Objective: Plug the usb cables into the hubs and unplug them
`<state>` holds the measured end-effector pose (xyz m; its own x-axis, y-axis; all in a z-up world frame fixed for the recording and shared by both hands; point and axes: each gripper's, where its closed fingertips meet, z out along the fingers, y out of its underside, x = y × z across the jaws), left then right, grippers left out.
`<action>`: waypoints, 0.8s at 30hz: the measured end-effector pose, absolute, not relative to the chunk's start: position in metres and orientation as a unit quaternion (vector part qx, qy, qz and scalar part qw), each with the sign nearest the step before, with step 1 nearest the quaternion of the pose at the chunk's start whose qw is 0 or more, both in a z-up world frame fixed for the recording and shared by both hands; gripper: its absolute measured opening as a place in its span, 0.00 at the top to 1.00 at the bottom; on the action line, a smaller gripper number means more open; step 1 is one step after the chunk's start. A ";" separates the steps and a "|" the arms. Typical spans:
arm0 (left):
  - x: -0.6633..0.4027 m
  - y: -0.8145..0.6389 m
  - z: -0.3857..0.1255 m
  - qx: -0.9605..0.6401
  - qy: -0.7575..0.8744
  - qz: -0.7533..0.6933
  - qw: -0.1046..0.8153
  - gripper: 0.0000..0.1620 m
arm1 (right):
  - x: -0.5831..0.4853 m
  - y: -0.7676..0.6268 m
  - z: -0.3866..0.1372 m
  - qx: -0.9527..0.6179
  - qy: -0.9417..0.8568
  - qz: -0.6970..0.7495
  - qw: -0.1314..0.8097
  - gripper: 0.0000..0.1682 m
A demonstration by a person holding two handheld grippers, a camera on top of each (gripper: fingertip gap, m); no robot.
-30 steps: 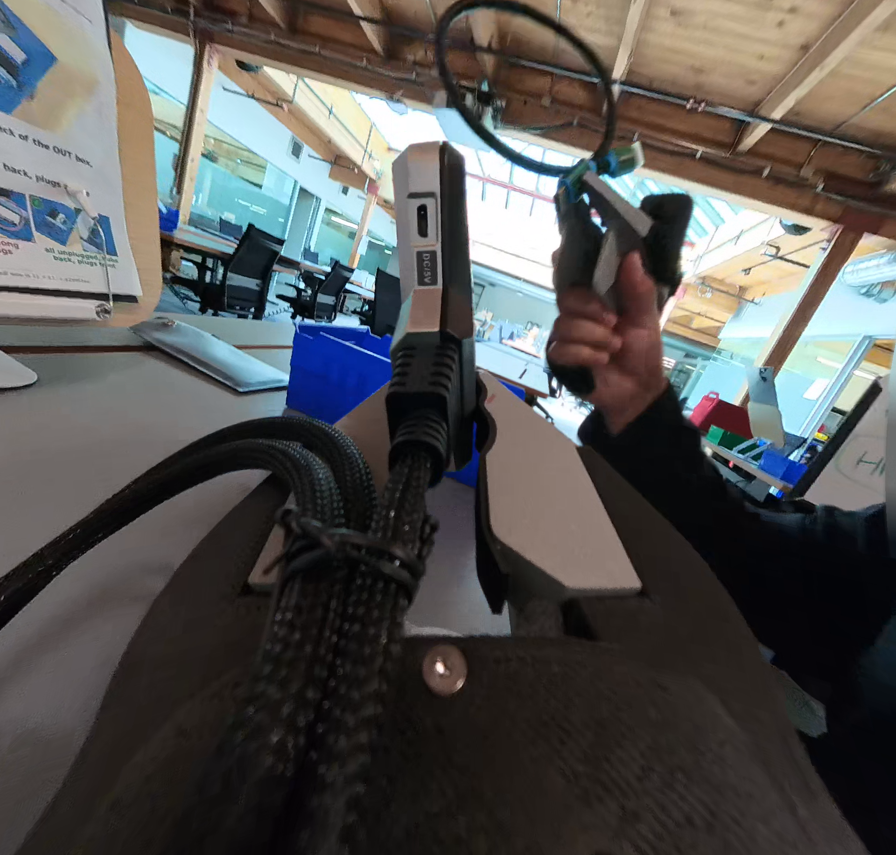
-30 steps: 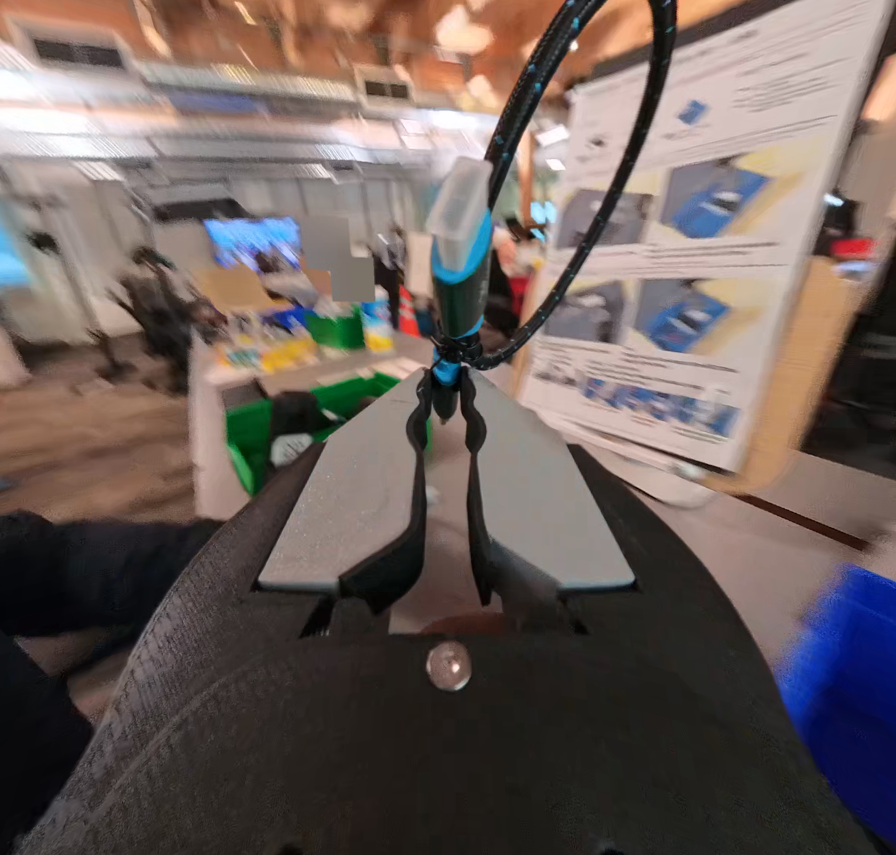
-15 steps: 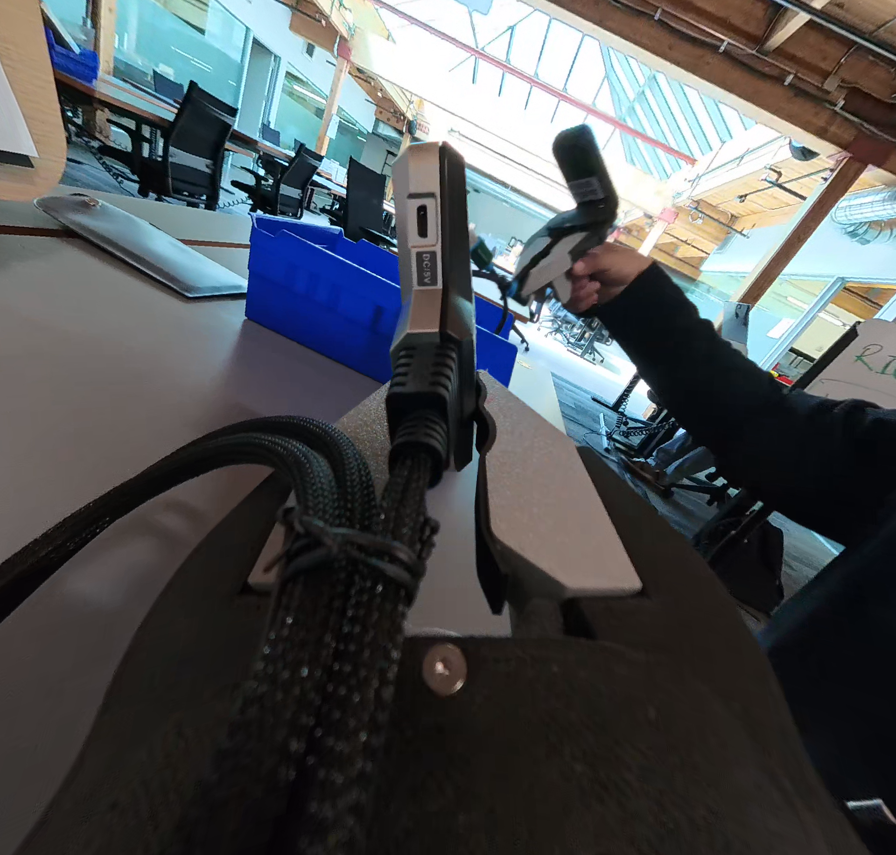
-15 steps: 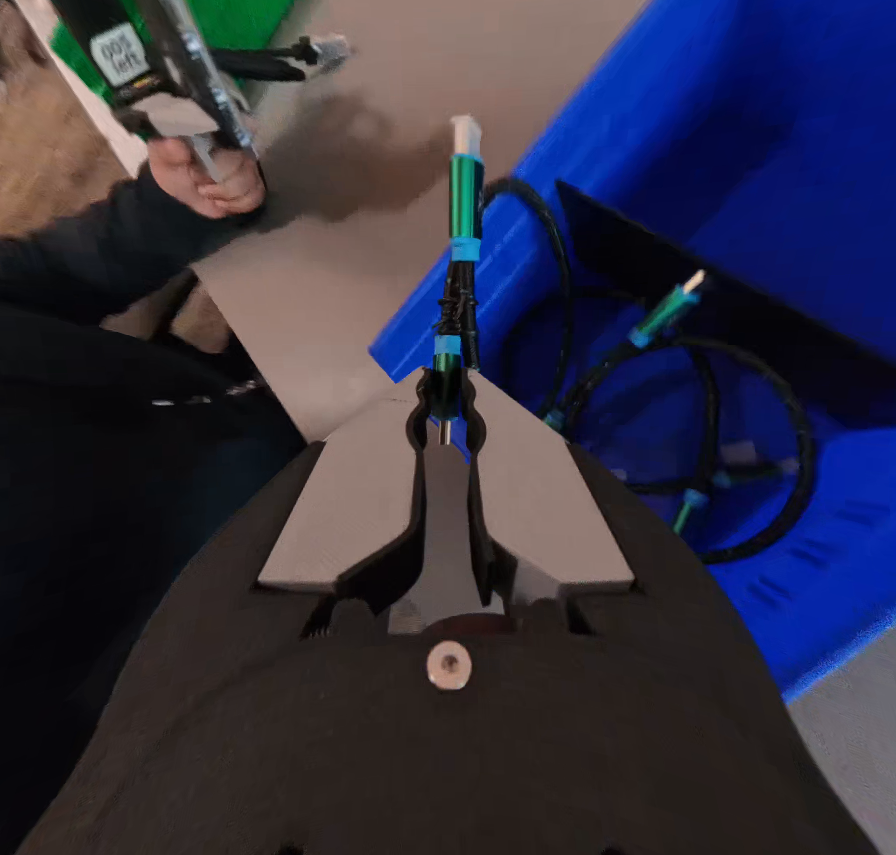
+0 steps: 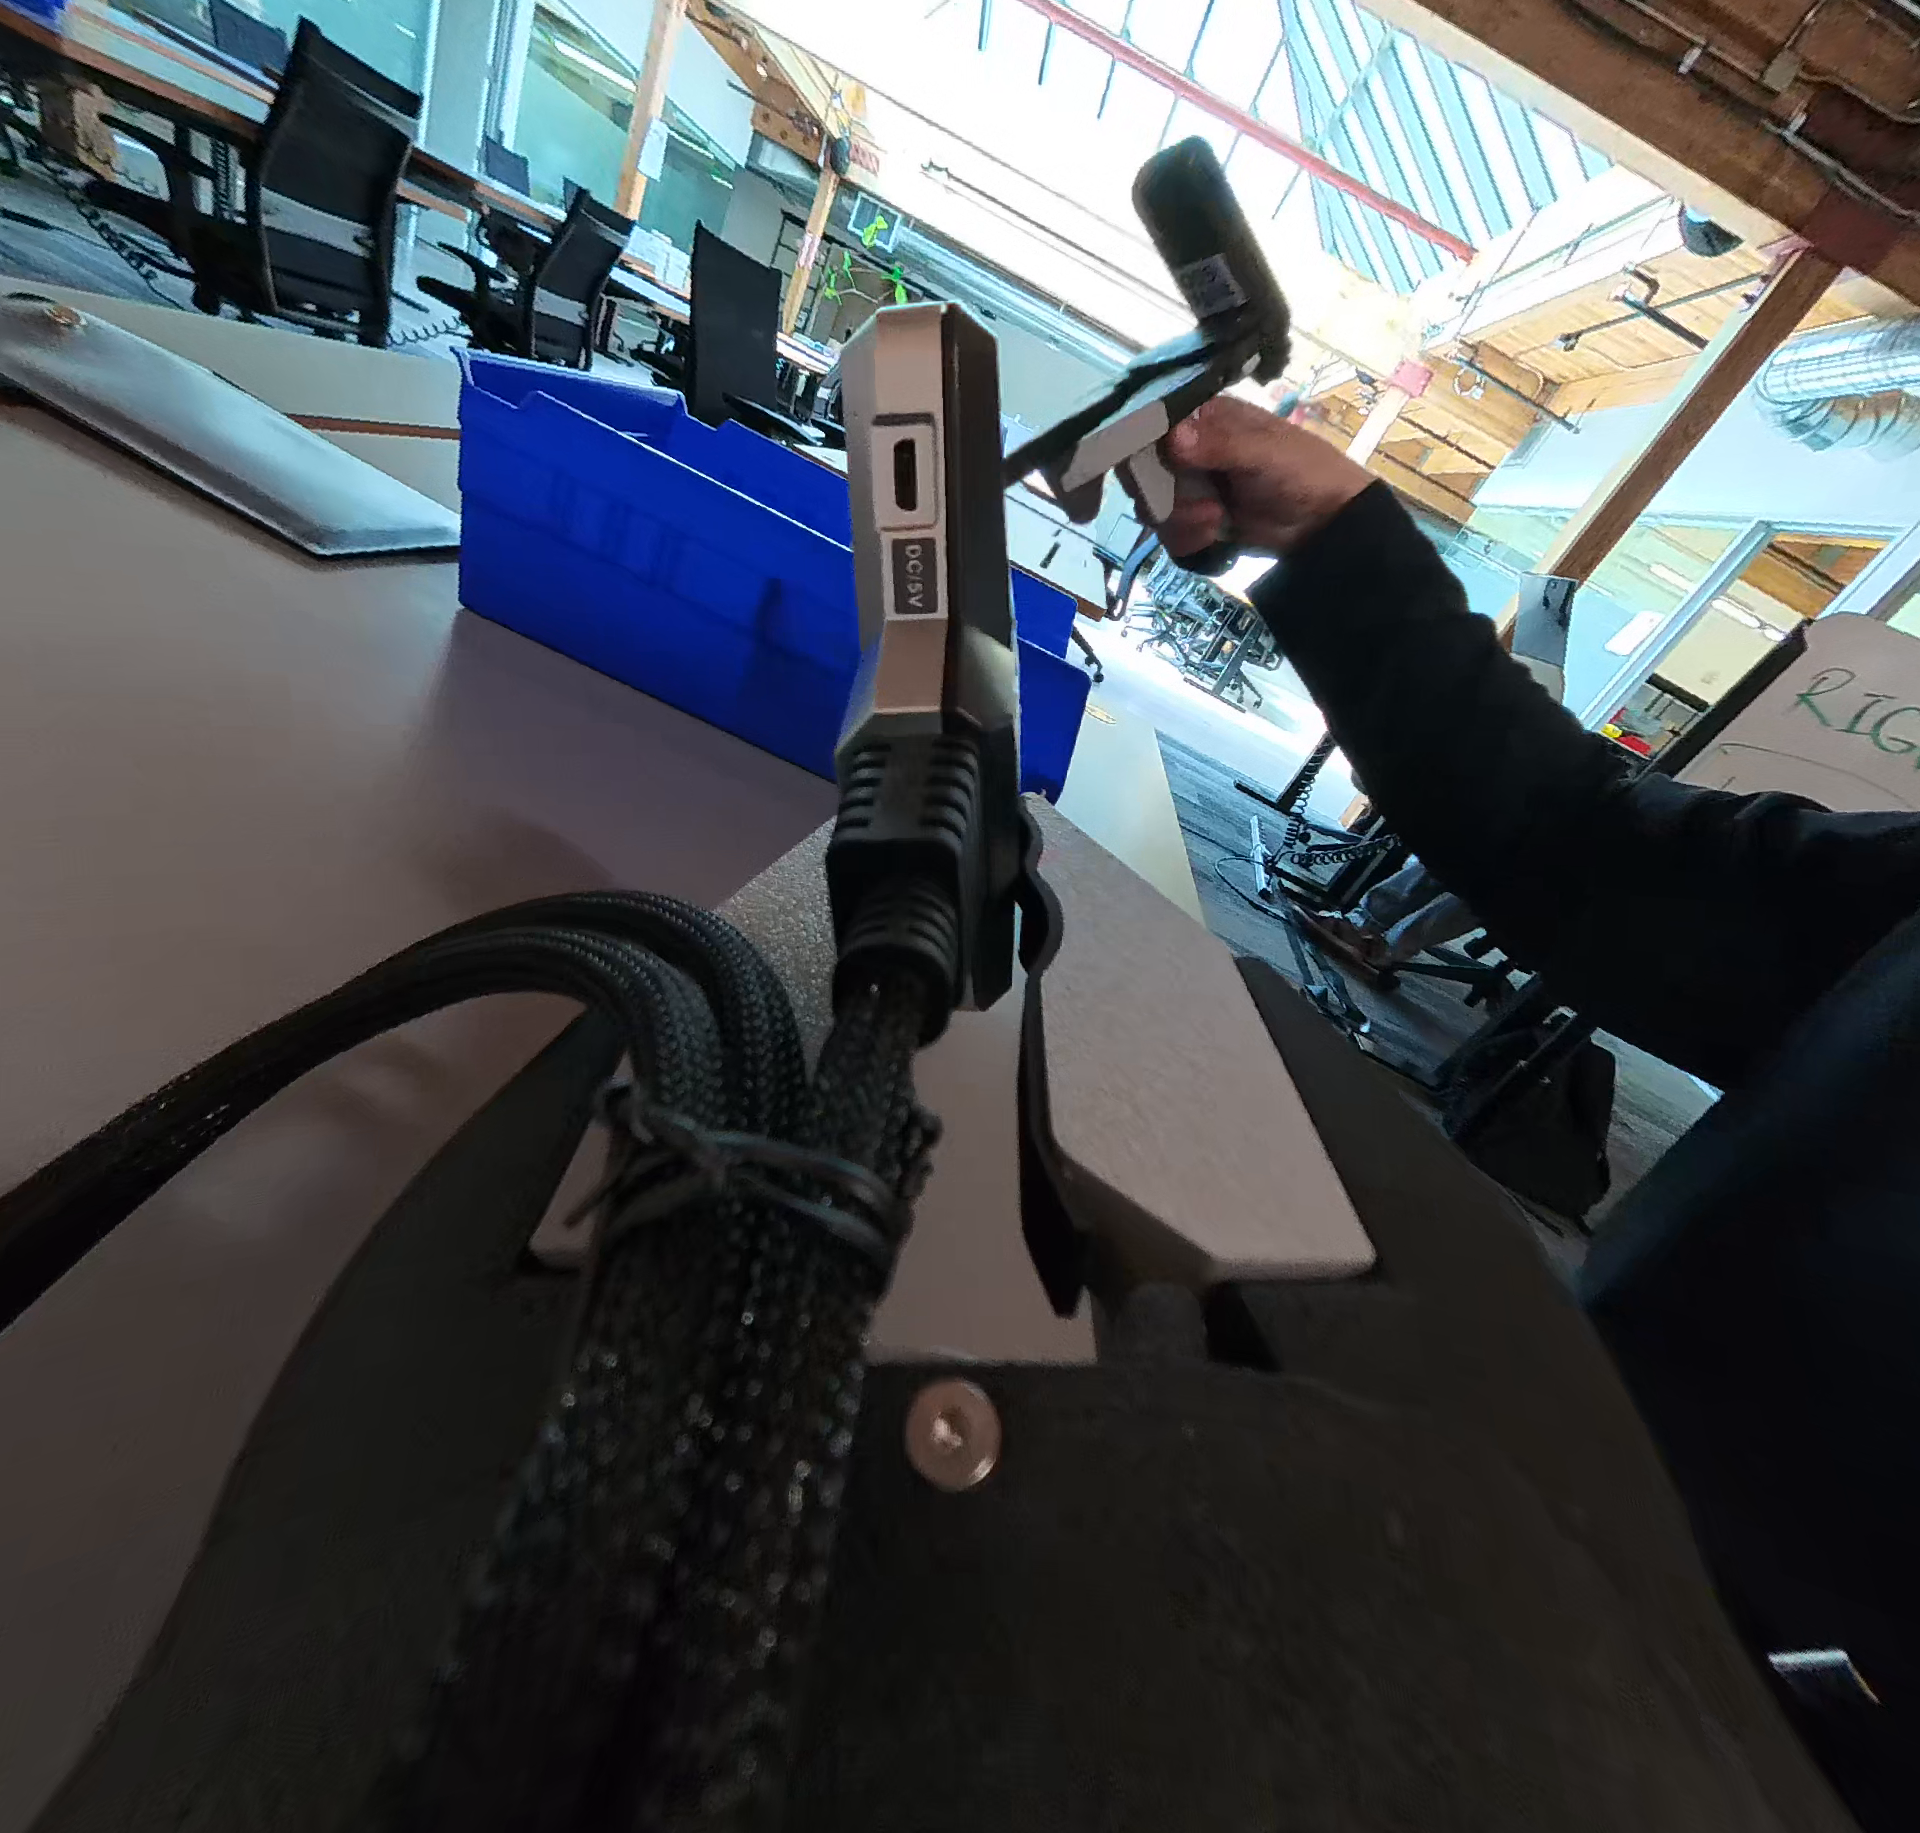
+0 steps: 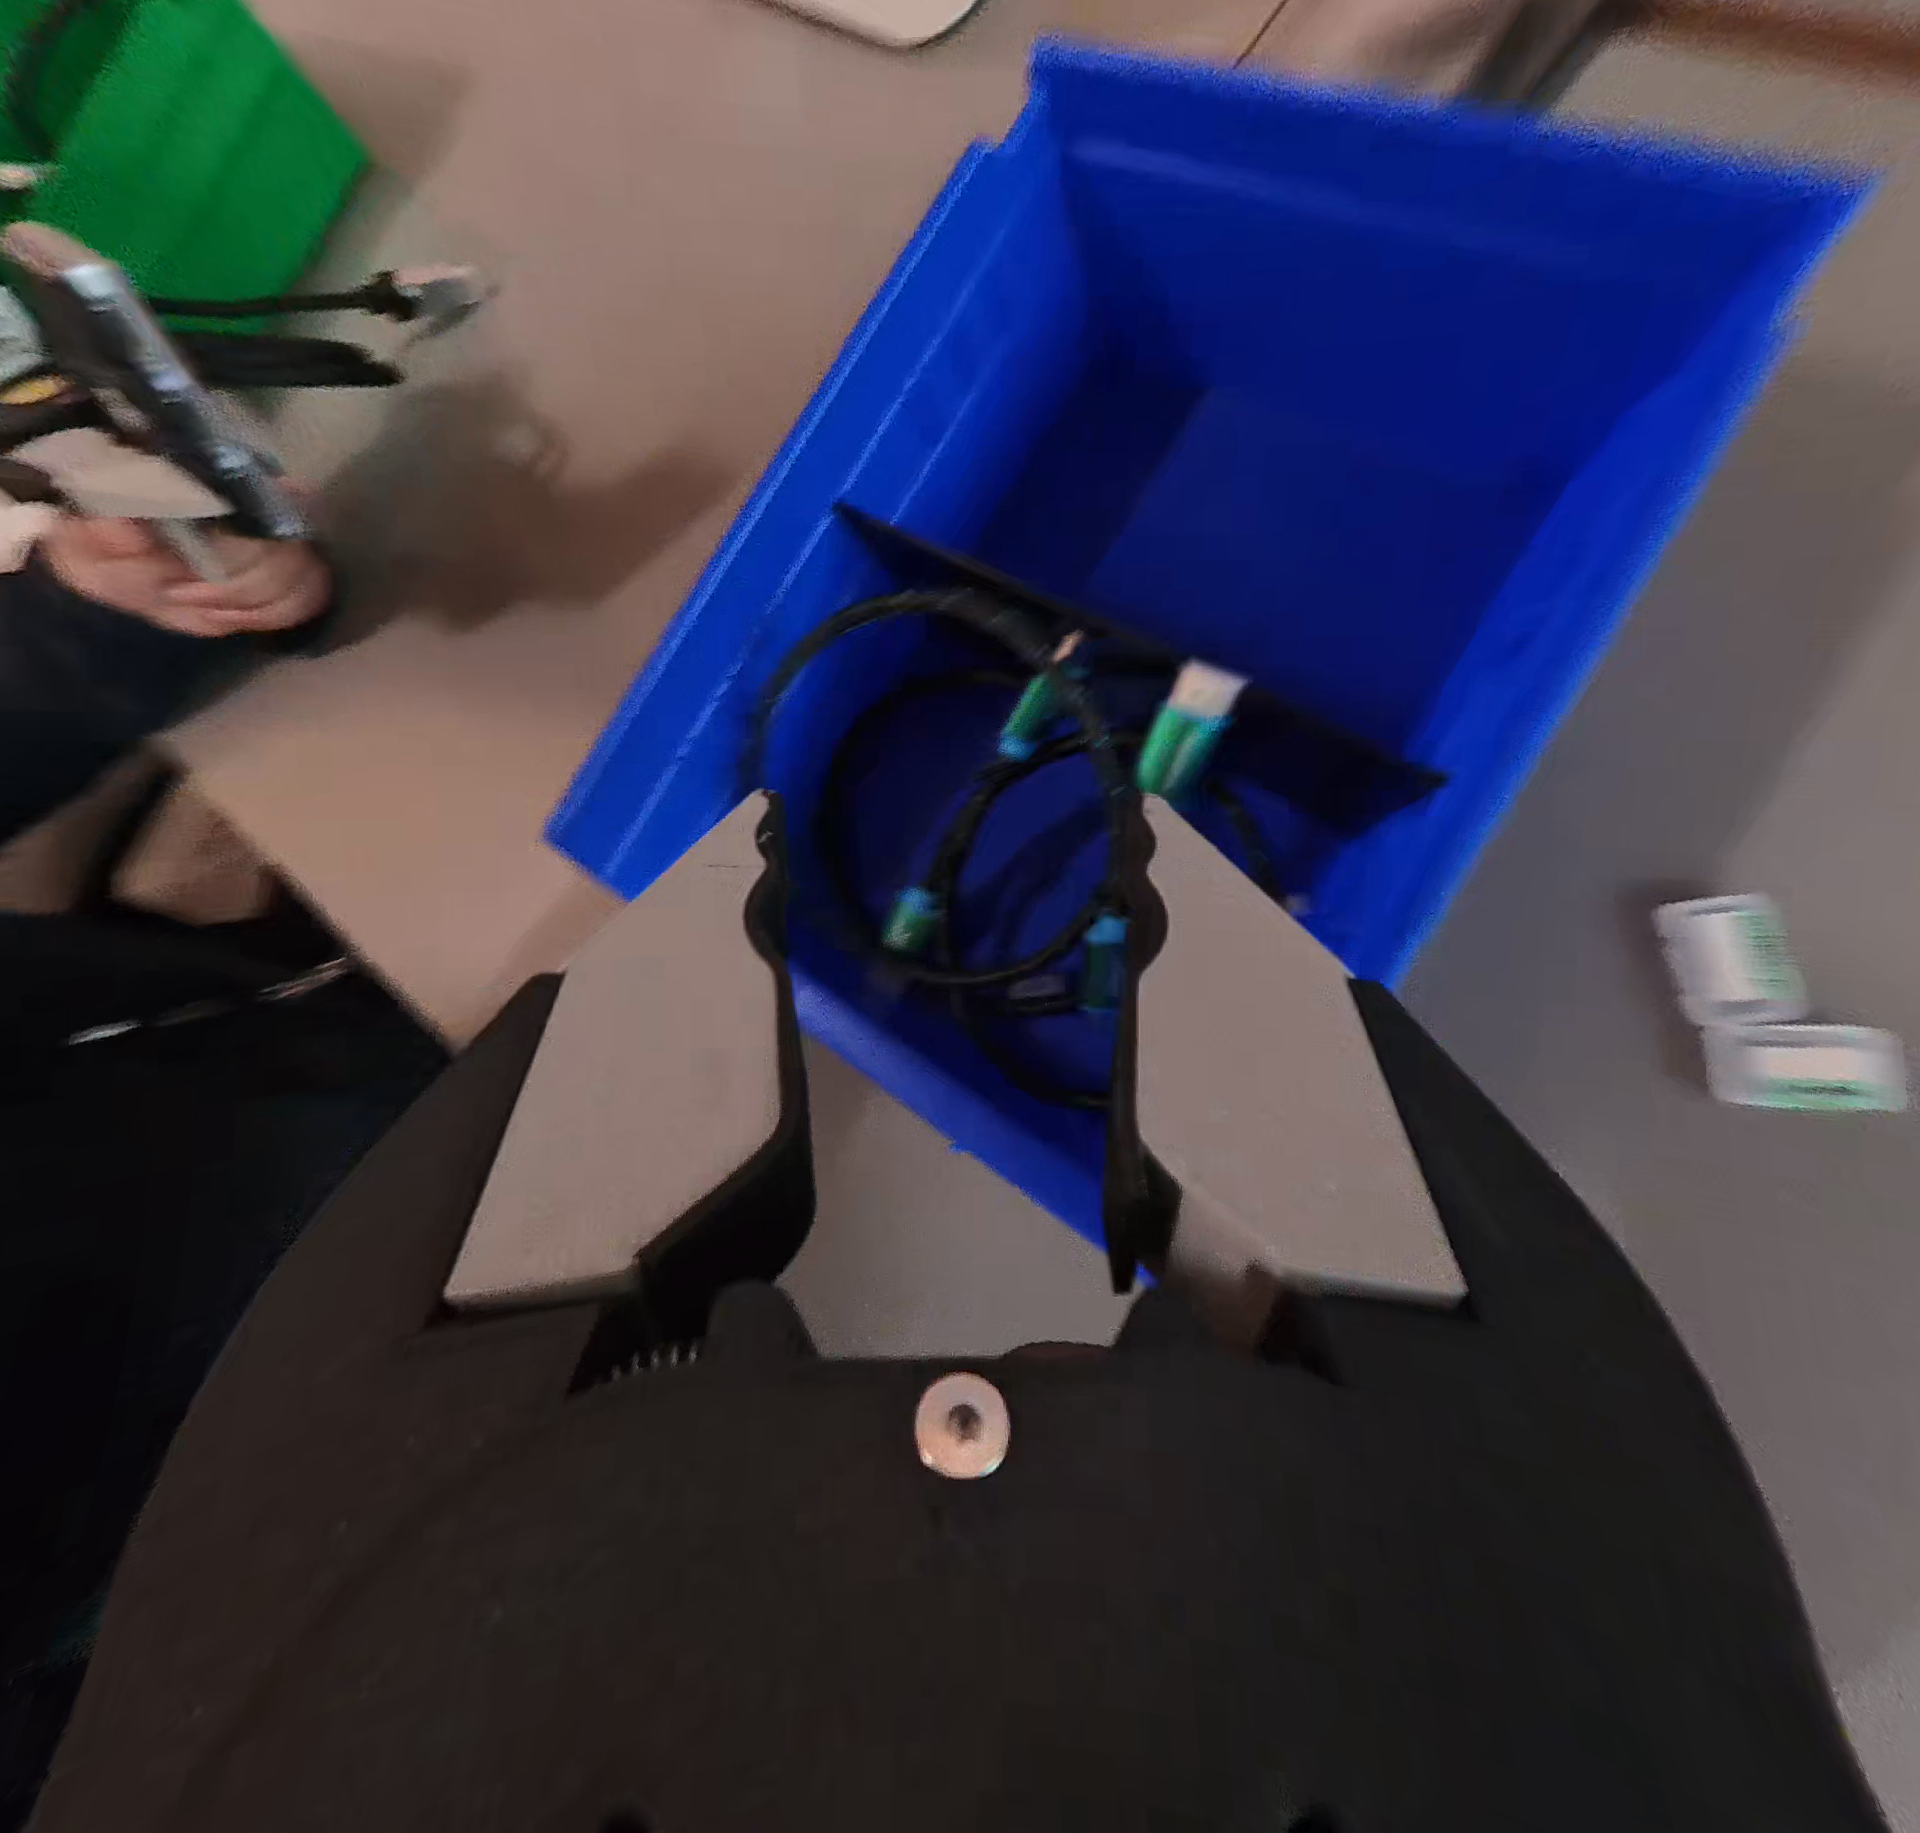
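Note:
My left gripper (image 5: 925, 848) is shut on a grey adapter box (image 5: 920, 536) and holds it upright above the table. The box's black braided cable (image 5: 675, 983) loops back over the left finger. My right gripper (image 6: 956, 817) is open and empty, with its jaws wide apart over the blue bin (image 6: 883, 412). Below it, black braided cables with green plugs (image 6: 997, 848) lie coiled in the bin's near compartment. One green plug with a clear cap (image 6: 1184, 734) rests against the black divider (image 6: 1330, 744). The right gripper also shows in the left wrist view (image 5: 1132, 422), held above the bin (image 5: 644, 547).
A green bin (image 6: 177, 121) stands at the far left of the table. Two small white labelled items (image 6: 1756, 994) lie on the table to the right of the blue bin. A flat grey stand base (image 5: 208, 453) lies behind it. The person's dark sleeve (image 5: 1558, 796) reaches across on the right.
My right gripper swung down over the blue bin with the green-plugged cable, then opened; the cable left the grasp and now lies in the bin. My left gripper kept its hold on the adapter box.

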<state>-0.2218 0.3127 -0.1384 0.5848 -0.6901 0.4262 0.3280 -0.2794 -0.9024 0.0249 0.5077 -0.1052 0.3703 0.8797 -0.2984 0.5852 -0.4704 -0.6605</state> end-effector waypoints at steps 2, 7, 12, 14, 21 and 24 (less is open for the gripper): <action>-0.222 0.313 -0.138 -0.671 0.133 -0.435 0.585 0.89 | 0.032 0.526 -0.096 -0.799 -0.458 0.264 0.286 0.64; -0.219 0.309 -0.138 -0.670 0.148 -0.438 0.581 0.89 | 0.016 0.534 -0.046 -0.732 -0.469 0.194 0.455 0.72; -0.190 0.289 -0.140 -0.656 0.232 -0.463 0.549 0.89 | -0.078 0.427 -0.026 -0.601 -0.577 0.313 0.456 0.75; -0.181 0.281 -0.141 -0.652 0.262 -0.464 0.540 0.89 | -0.113 0.378 -0.042 -0.575 -0.619 0.362 0.393 0.75; -0.176 0.274 -0.142 -0.651 0.275 -0.472 0.527 0.89 | -0.194 0.288 -0.105 -0.548 -0.665 0.427 0.275 0.70; -0.172 0.271 -0.145 -0.655 0.287 -0.466 0.521 0.89 | -0.210 0.274 -0.119 -0.534 -0.660 0.468 0.244 0.86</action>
